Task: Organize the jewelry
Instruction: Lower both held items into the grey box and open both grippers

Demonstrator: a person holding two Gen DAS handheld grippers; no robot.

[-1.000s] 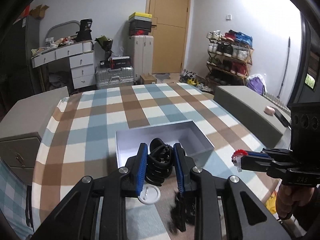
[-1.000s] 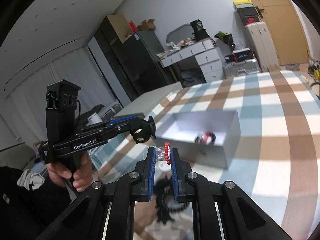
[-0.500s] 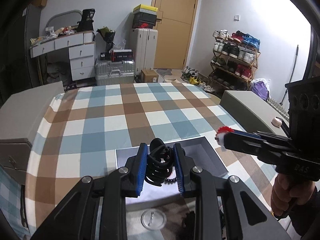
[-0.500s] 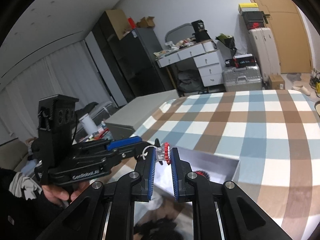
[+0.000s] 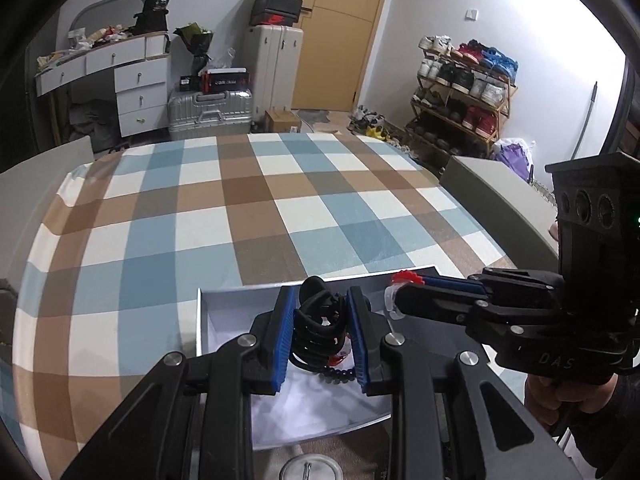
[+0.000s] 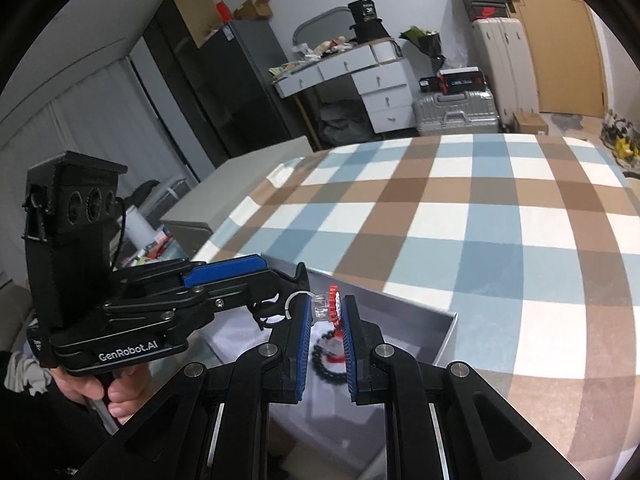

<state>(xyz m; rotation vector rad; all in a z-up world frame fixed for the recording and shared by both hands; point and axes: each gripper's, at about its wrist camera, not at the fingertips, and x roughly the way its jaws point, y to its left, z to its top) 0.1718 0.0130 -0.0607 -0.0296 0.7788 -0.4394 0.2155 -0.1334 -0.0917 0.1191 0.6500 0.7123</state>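
Observation:
My left gripper (image 5: 321,320) is shut on a bundle of black cord bracelets (image 5: 318,322) and holds it over the open white box (image 5: 236,308). My right gripper (image 6: 326,312) is shut on a small clear piece with a red flower top (image 6: 329,305), also above the box (image 6: 442,334). The red flower piece (image 5: 404,278) shows at the right gripper's tip in the left wrist view. A dark beaded bracelet with red bits (image 6: 330,354) lies on the box floor; it also shows below the left fingers (image 5: 340,372).
The box sits near the front edge of a table with a blue, brown and white checked cloth (image 5: 256,216). A round white disc (image 5: 311,470) lies in front of the box. Grey cabinets flank the table (image 5: 496,188). The other hand-held gripper (image 6: 120,300) is close on the left.
Both grippers have moved forward over the box with their loads still held. The box now lies directly beneath both sets of fingers, and the right gripper has closed in beside the left.

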